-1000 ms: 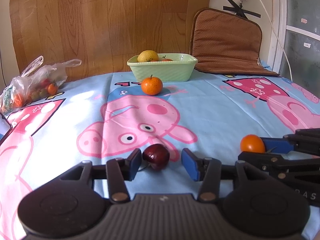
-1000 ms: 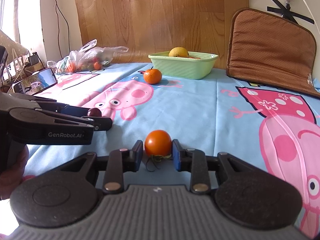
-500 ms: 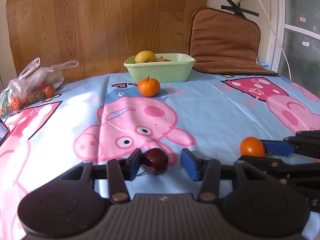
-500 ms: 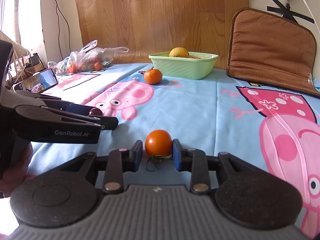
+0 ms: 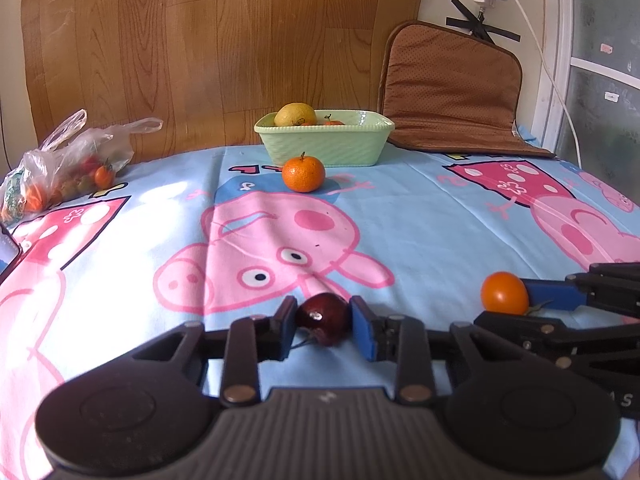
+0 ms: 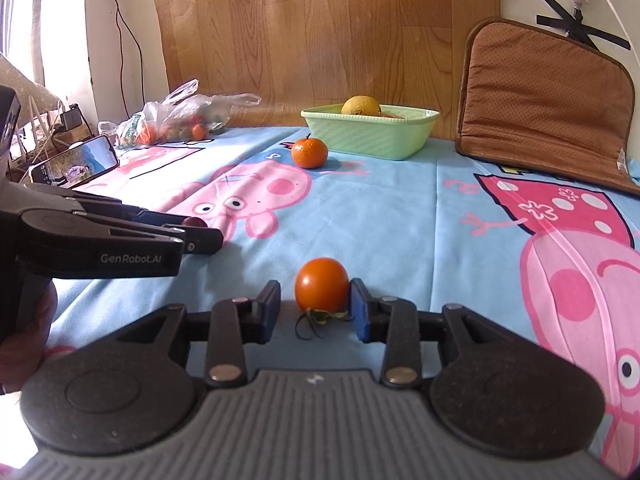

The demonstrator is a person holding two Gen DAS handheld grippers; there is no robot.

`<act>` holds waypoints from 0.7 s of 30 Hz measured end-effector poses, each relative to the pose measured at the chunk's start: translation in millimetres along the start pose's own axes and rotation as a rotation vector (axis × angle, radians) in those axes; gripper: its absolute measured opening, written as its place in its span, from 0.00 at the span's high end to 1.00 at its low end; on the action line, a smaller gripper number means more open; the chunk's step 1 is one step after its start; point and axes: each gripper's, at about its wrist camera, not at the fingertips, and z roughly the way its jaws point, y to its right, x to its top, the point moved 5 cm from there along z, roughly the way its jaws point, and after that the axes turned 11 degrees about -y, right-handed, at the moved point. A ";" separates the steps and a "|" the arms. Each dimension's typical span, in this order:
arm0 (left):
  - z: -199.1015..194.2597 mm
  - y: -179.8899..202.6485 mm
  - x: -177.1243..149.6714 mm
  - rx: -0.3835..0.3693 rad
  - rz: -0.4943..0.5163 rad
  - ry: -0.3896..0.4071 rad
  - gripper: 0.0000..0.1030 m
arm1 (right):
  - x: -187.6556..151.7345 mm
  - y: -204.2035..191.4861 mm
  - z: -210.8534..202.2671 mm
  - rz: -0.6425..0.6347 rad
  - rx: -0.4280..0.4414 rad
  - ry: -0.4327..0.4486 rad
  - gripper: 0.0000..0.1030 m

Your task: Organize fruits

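1. Cartoon-print tablecloth [image 5: 420,232]; green basket [image 5: 328,142] at its far edge, mandarin [image 5: 303,173] just in front.
2. Left gripper [image 5: 323,322]: jaws just closed, clamped on dark red fruit [image 5: 323,317].
3. Right gripper [image 6: 315,307]: jaws just opened; small orange tomato [image 6: 321,284] on the cloth between them, gap on the left side.

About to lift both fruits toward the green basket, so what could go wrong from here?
The right gripper has just been opening; a gap shows beside the orange tomato, so it may stay behind or roll. The left gripper pinches the dark red fruit and might bruise it. The mandarin blocks the green basket.
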 end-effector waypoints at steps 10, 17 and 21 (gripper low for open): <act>-0.4 1.9 0.0 0.011 0.004 0.000 0.72 | 0.0 -0.8 -0.2 -0.007 -0.014 0.000 0.64; -0.4 1.9 0.1 0.012 0.004 0.000 0.72 | 1.0 0.2 0.0 -0.005 -0.015 0.003 0.69; -0.4 2.3 0.1 0.012 0.004 0.000 0.72 | 1.3 0.4 0.1 -0.004 -0.014 0.004 0.69</act>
